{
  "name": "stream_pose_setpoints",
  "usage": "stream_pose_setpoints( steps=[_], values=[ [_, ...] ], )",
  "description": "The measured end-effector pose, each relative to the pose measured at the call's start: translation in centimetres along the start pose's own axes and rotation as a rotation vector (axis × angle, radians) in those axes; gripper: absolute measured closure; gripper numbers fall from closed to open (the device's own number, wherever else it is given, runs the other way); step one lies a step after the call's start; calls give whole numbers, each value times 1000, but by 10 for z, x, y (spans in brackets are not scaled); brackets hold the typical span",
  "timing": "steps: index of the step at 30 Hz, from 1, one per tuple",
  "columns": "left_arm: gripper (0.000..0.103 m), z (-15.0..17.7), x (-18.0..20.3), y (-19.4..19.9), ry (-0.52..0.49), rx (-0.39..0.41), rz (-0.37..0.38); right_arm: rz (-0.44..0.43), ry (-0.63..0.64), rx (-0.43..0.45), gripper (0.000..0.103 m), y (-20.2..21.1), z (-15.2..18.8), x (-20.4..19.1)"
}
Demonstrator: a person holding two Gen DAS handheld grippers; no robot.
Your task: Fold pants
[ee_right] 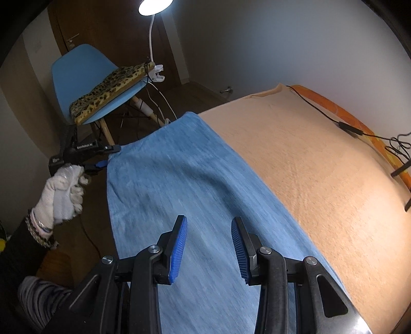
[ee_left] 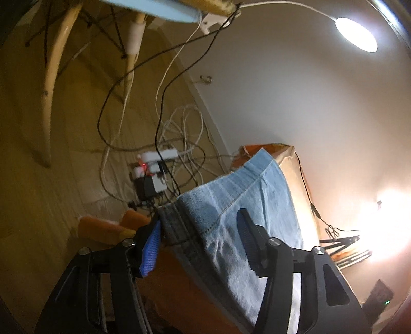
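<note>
Jaws of right gripper (ee_right: 208, 246) apart above pants (ee_right: 167, 179).

We cannot tell from the left wrist view whether the left gripper (ee_left: 199, 235) pinches the pants (ee_left: 246, 218); their lower end runs off the bottom edge. At upper left the chair (ee_left: 143, 10) is cut off and smeared. In the right wrist view the pants (ee_right: 179, 185) are motion-blurred and leave the bottom edge; glare hides the lamp (ee_right: 155, 5).

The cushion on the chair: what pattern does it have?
Leopard print, tan with dark spots; the cushion shows best in the right wrist view.
</note>
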State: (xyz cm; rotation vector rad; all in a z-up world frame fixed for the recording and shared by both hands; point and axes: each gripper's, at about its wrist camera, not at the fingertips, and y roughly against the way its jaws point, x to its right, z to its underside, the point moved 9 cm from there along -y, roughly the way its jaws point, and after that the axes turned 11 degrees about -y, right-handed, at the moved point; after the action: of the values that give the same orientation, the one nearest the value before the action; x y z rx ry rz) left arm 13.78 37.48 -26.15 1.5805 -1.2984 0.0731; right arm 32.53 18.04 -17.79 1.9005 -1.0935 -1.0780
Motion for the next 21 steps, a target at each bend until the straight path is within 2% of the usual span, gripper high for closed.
stream_pose_setpoints(
  steps=[3,4,8,14,18,21],
  values=[
    [79,-5,4,4,-52,38,-41,-12,10,-3,66,-5,-10,-10],
    [81,-6,5,5,-68,50,-51,-18,13,-5,66,-8,-14,-15],
    [85,-14,16,11,-162,105,-73,-36,19,-13,66,-17,-29,-28],
    [86,-12,64,26,-384,195,-33,-117,-59,-48,63,-36,-57,-42],
    [88,6,99,27,-556,197,-19,-160,-121,-72,53,-53,-79,-46],
    [90,25,121,24,-674,180,-7,-205,-173,-105,49,-72,-97,-54]
  ],
)
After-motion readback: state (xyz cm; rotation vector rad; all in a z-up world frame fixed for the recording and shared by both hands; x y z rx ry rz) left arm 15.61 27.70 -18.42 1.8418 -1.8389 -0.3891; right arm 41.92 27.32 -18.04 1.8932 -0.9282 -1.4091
